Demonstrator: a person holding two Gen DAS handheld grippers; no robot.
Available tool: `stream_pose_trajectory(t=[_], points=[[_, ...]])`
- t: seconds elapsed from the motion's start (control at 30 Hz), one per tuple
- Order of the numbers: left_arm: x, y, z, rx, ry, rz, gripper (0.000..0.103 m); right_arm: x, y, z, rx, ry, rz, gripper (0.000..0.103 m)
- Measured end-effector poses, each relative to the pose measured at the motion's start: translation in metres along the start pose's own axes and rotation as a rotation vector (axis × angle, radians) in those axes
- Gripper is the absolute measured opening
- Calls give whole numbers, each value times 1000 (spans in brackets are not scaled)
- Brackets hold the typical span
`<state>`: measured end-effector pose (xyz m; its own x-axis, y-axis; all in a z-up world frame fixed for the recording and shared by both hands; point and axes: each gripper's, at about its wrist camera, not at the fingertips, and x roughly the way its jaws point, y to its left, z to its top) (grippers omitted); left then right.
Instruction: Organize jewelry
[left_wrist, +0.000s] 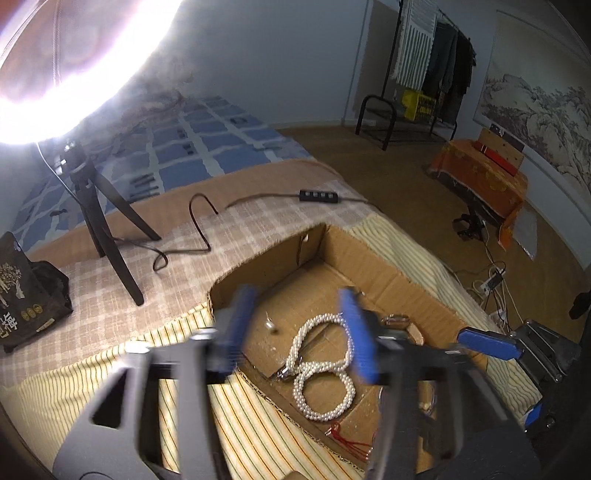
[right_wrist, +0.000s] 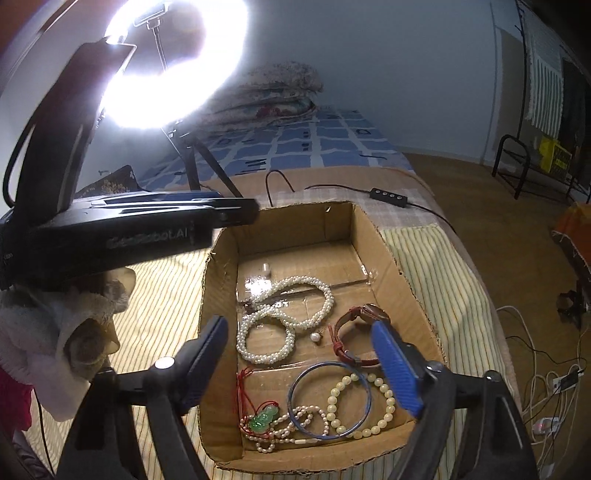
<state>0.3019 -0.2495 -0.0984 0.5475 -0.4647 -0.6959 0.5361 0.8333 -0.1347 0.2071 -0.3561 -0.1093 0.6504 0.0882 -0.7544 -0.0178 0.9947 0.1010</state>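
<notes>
An open cardboard box (right_wrist: 391, 254) lies on the bed and holds jewelry. A white pearl necklace (right_wrist: 288, 317) coils in its middle; it also shows in the left wrist view (left_wrist: 321, 365). Near it lie a brown leather watch (right_wrist: 354, 332), a loose pearl (right_wrist: 315, 336), a small earring (right_wrist: 266, 268), a blue bangle (right_wrist: 328, 400), a pale bead bracelet (right_wrist: 362, 406) and a green jade pendant on red cord (right_wrist: 263, 417). My left gripper (left_wrist: 299, 332) is open and empty above the necklace. My right gripper (right_wrist: 306, 365) is open and empty over the box's near half.
A ring light on a black tripod (left_wrist: 107, 221) stands behind the box, its cable and switch (left_wrist: 319, 195) running across the checked cloth. A black printed bag (left_wrist: 26, 295) lies at the left. The bed's edge drops to the floor on the right.
</notes>
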Motion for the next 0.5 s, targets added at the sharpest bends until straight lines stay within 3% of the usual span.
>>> stream_pose_trajectory(t=[0.17, 0.23, 0.3, 0.5], points=[[-1, -4, 1, -2, 11, -4, 62, -1, 0, 0, 1, 3, -37, 94], [-3, -4, 1, -4, 5, -3, 73, -1, 0, -1, 2, 4, -48, 97], [-7, -5, 0, -6, -5, -3, 76, -2, 1, 0, 0, 0, -58, 100], [-13, -3, -1, -26, 24, 11, 77, -10, 2, 2, 5, -14, -91, 103]])
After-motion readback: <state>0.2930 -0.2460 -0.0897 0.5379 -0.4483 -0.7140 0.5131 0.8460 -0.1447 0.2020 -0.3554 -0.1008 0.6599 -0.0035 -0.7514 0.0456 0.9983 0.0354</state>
